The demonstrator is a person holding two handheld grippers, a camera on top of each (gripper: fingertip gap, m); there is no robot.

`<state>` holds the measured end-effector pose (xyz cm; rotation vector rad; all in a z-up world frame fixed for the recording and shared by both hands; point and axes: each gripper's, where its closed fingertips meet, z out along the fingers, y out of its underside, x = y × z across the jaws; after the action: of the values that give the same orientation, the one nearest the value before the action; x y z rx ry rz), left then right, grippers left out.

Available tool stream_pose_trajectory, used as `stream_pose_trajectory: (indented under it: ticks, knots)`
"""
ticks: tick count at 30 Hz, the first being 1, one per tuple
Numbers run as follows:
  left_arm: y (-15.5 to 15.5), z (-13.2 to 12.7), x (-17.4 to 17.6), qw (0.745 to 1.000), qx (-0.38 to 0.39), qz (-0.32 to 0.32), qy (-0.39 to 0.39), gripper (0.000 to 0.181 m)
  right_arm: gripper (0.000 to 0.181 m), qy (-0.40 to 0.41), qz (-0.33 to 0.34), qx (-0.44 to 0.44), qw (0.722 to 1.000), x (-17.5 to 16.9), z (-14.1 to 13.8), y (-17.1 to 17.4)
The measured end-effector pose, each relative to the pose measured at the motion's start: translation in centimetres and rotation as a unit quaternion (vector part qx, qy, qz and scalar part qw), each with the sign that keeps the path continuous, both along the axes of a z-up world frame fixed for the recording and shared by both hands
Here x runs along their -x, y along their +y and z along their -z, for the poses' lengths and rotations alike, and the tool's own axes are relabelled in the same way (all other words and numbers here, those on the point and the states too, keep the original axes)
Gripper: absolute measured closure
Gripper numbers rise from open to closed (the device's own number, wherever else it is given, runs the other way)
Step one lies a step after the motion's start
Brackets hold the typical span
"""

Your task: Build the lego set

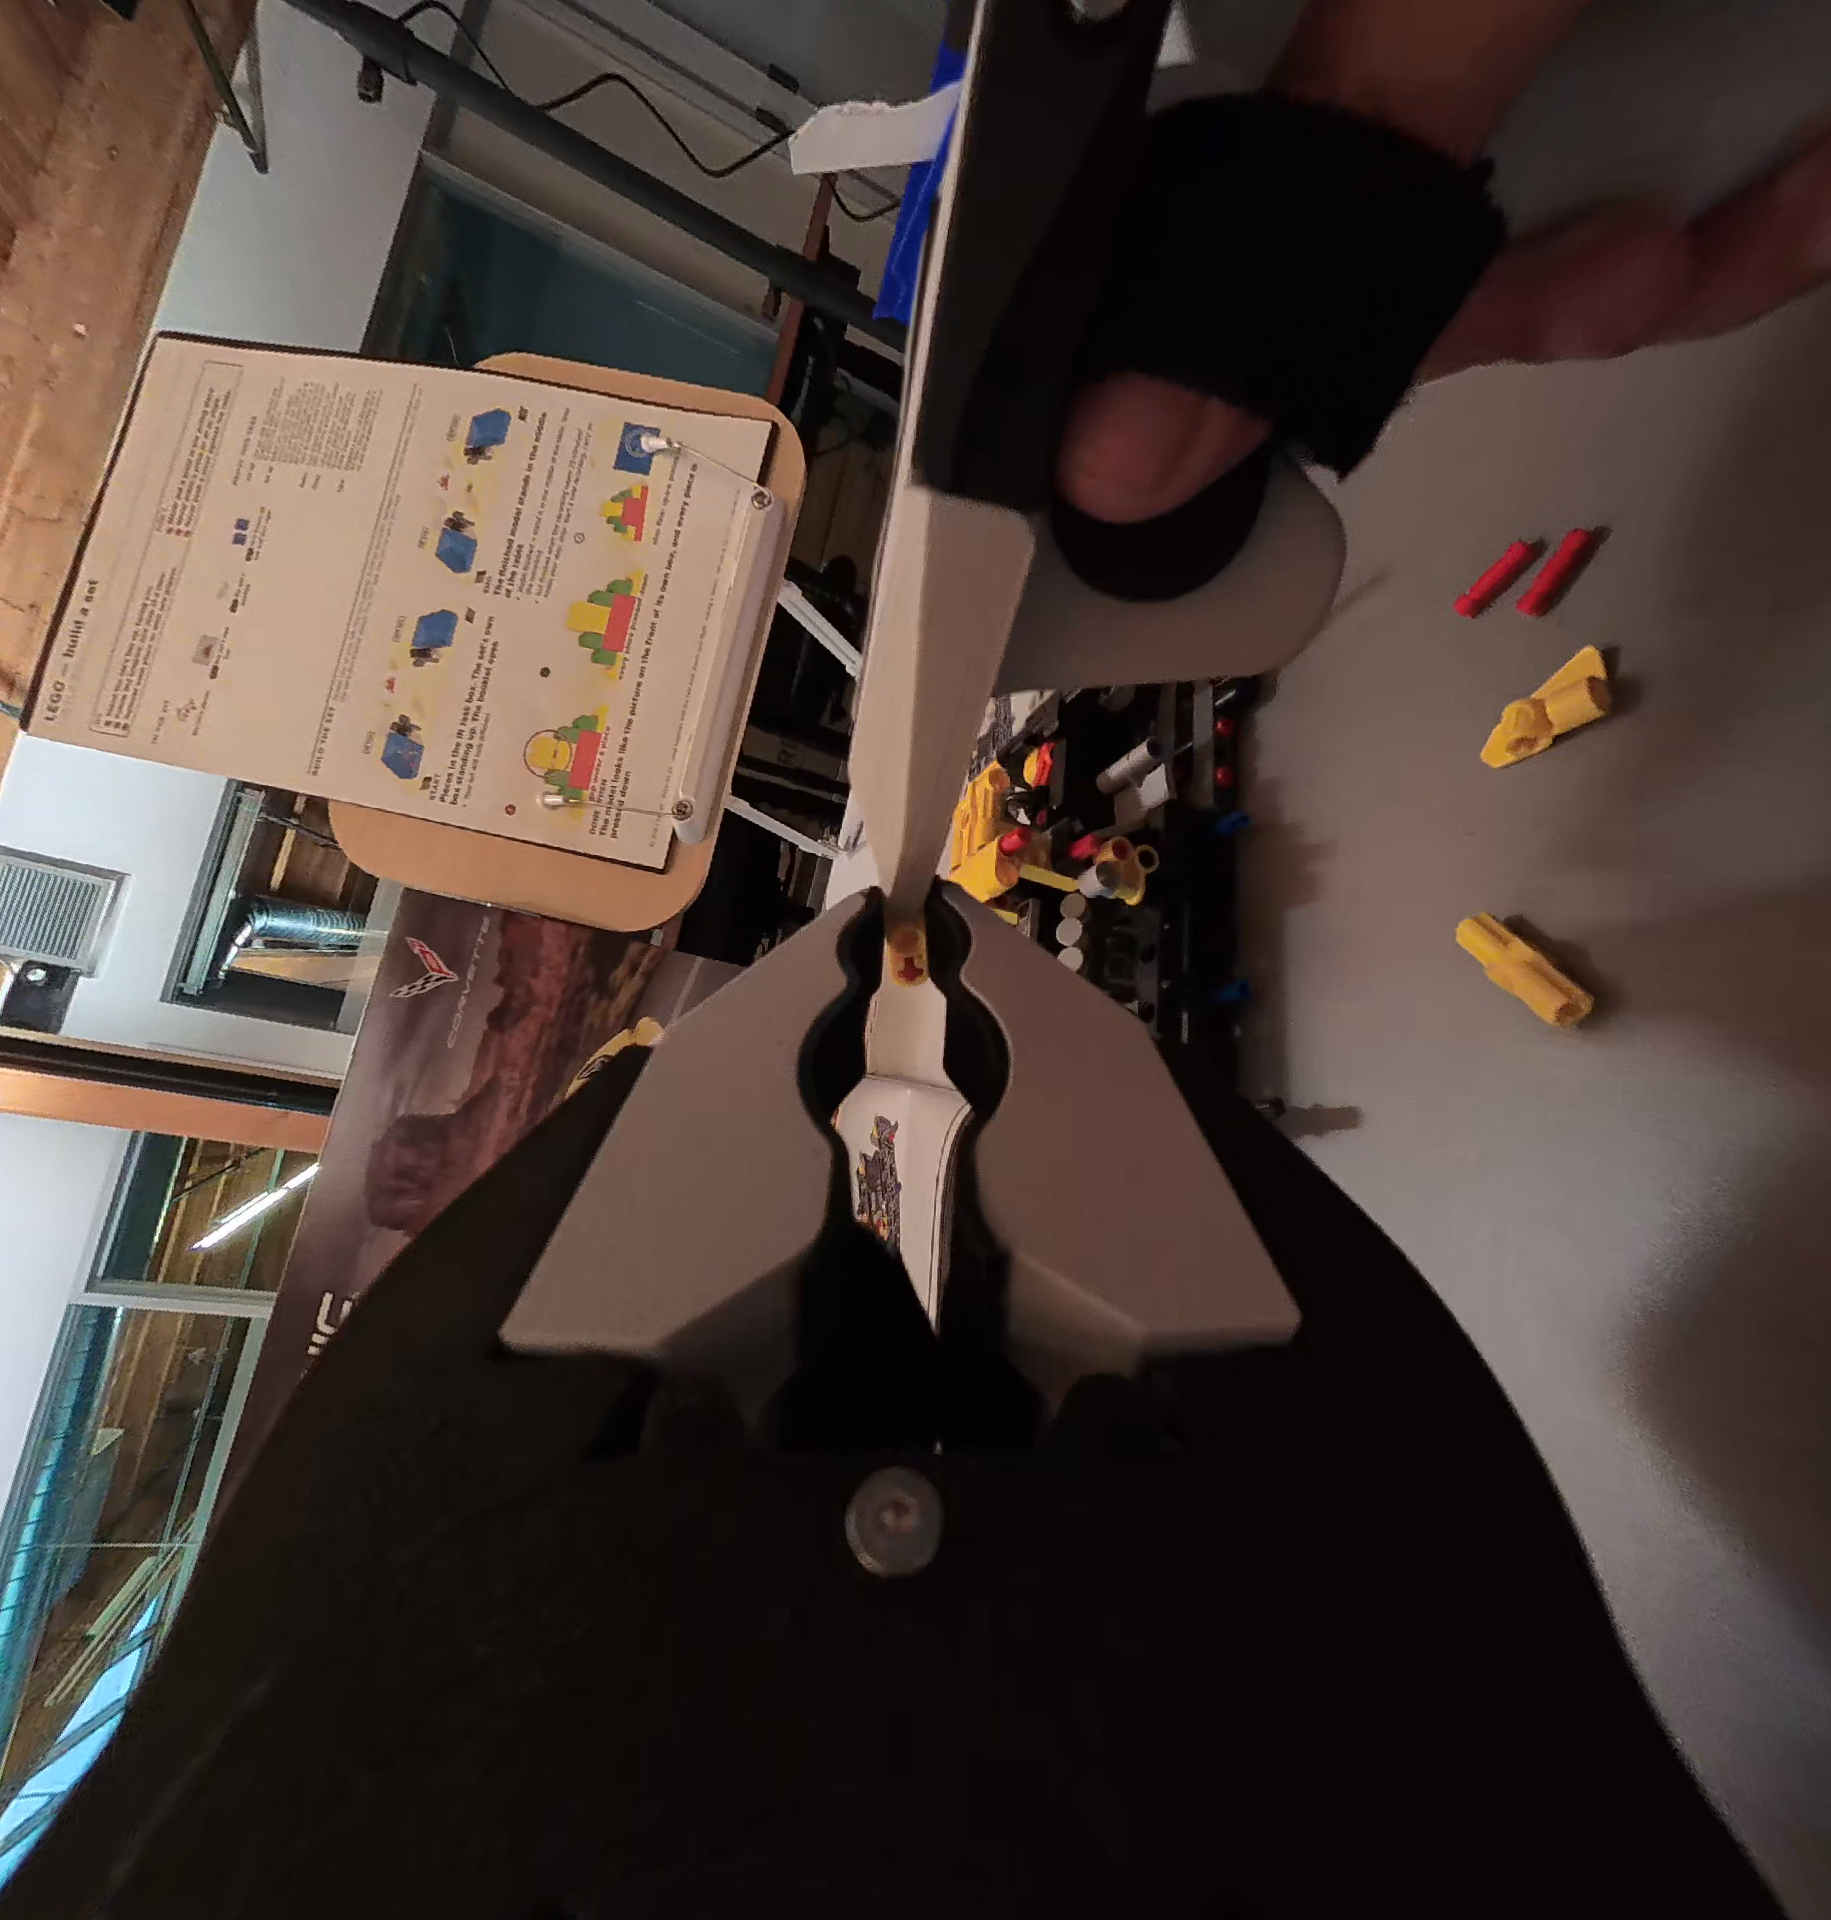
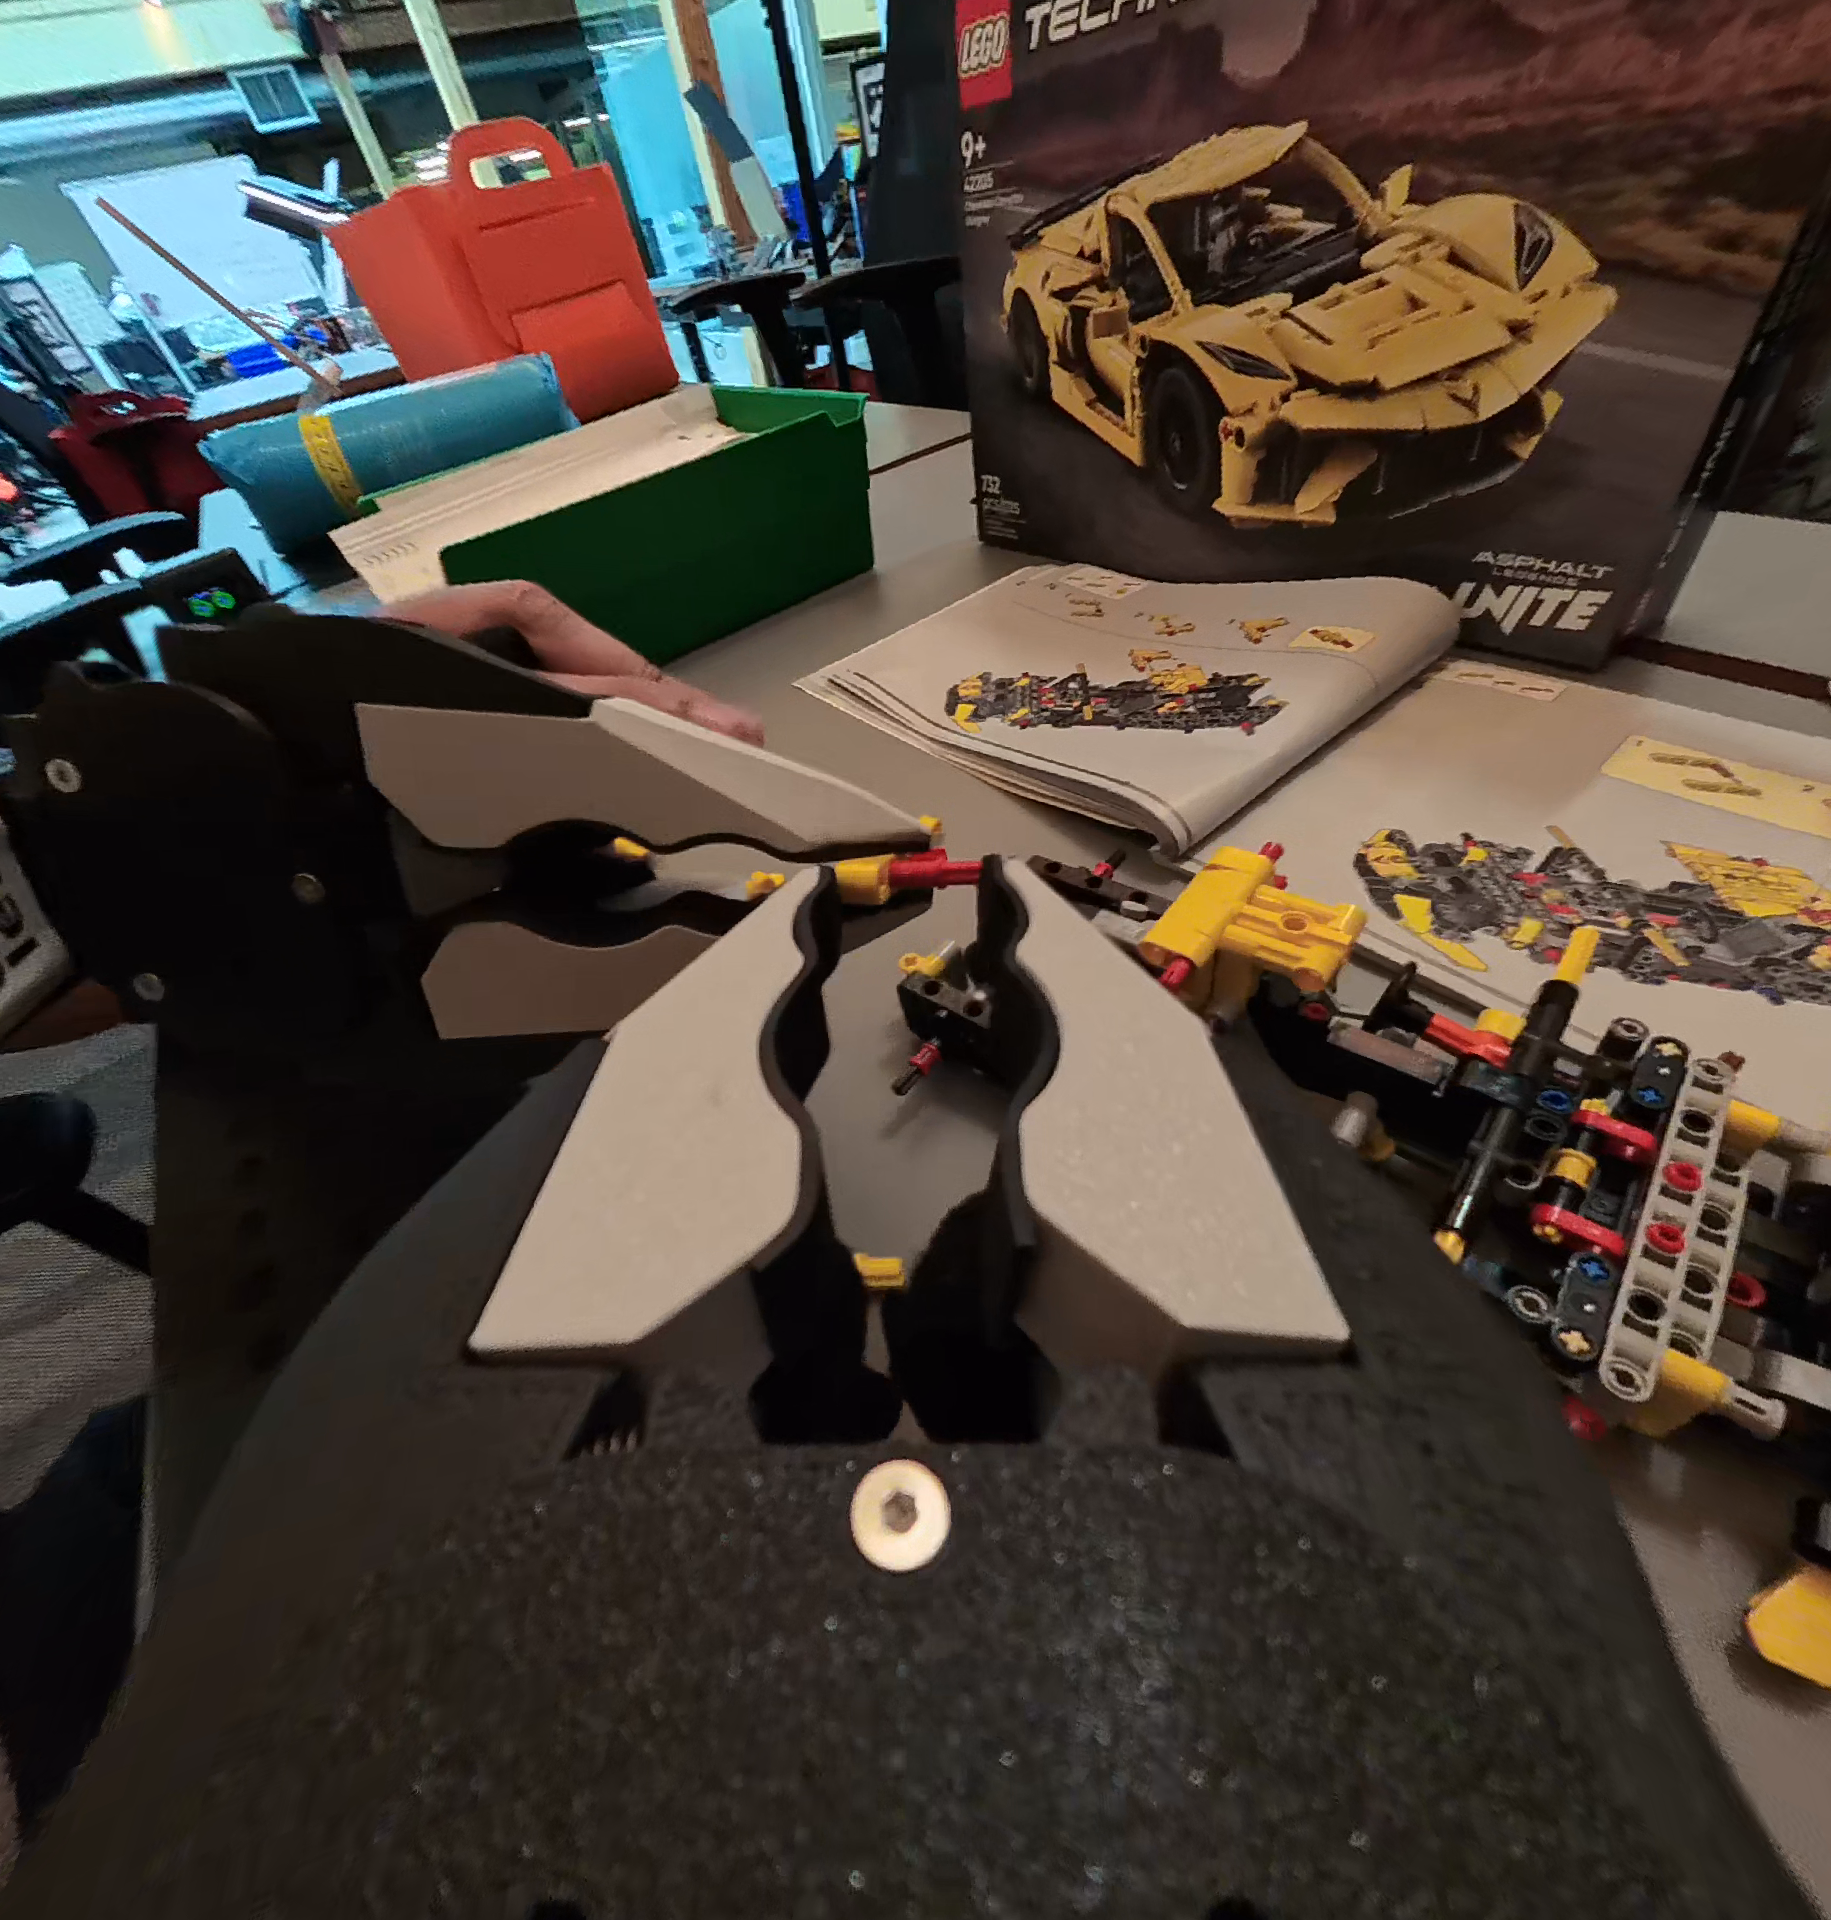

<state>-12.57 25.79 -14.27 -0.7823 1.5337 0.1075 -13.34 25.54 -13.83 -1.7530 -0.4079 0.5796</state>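
the left gripper (image 1: 906,940) pinches a small yellow connector (image 1: 906,951) in its matte grey wedge fingers; the right gripper (image 2: 916,873) clamps a red pin (image 2: 926,871) at that connector's end. beside them, the half-built chassis (image 2: 1617,1174) lies on the smooth grey table (image 1: 1513,1299). only the right wrist view shows the set's box (image 2: 1358,291) behind the chassis; only the left shows loose yellow pieces (image 1: 1545,707).
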Motion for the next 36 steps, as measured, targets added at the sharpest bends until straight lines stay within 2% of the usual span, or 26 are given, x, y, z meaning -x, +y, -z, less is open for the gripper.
stream_pose_trajectory:
  ticks: [8, 13, 16, 17, 19, 21, 22, 25, 28, 30, 36]
  knots:
    - [-0.2, 0.2, -0.1, 1.000, -0.020, -0.001, 0.007, 0.175, 0.155, 0.039, -0.028, 0.037, 0.998, 0.1, 0.4, -0.3]
    - [-0.6, -0.4, -0.2, 1.000, -0.022, 0.005, -0.007, 0.175, 0.155, 0.072, -0.047, 0.034, 0.996, 0.2, -0.2, -0.6]
    - [-0.8, -0.8, -0.2, 0.999, -0.001, 0.030, -0.022, 0.174, 0.156, 0.048, -0.046, 0.013, 0.998, 0.1, -0.6, -0.7]
    - [-0.9, -0.9, -0.1, 0.998, 0.021, 0.044, -0.032, 0.174, 0.156, 0.058, -0.058, 0.013, 0.997, 0.1, -0.7, -0.9]
    - [-1.2, -0.8, 0.0, 0.995, 0.070, 0.062, -0.043, 0.173, 0.155, 0.126, -0.094, 0.055, 0.986, 0.3, -0.6, -1.1]
    - [-1.4, -1.1, 0.0, 0.994, 0.065, 0.077, -0.052, 0.174, 0.156, 0.188, -0.130, 0.080, 0.970, 0.4, -1.2, -1.5]
    - [-1.4, -1.0, 0.0, 0.994, 0.058, 0.078, -0.050, 0.174, 0.155, 0.192, -0.134, 0.085, 0.969, 0.4, -1.1, -1.5]
    - [-1.1, -0.6, -0.1, 0.995, 0.062, 0.073, -0.037, 0.174, 0.155, 0.162, -0.118, 0.074, 0.977, 0.3, -0.7, -1.3]
    - [-0.6, -0.1, -0.1, 0.998, 0.038, 0.050, -0.014, 0.174, 0.151, 0.069, -0.069, 0.032, 0.995, 0.0, -0.1, -0.8]
    - [-0.7, -0.1, -0.1, 0.999, 0.018, 0.044, -0.005, 0.174, 0.148, 0.036, -0.052, 0.016, 0.998, 0.1, 0.1, -0.6]
    - [-1.0, -0.3, -0.2, 0.999, -0.014, 0.041, -0.002, 0.175, 0.156, 0.050, -0.059, 0.027, 0.997, 0.4, 0.1, -0.7]
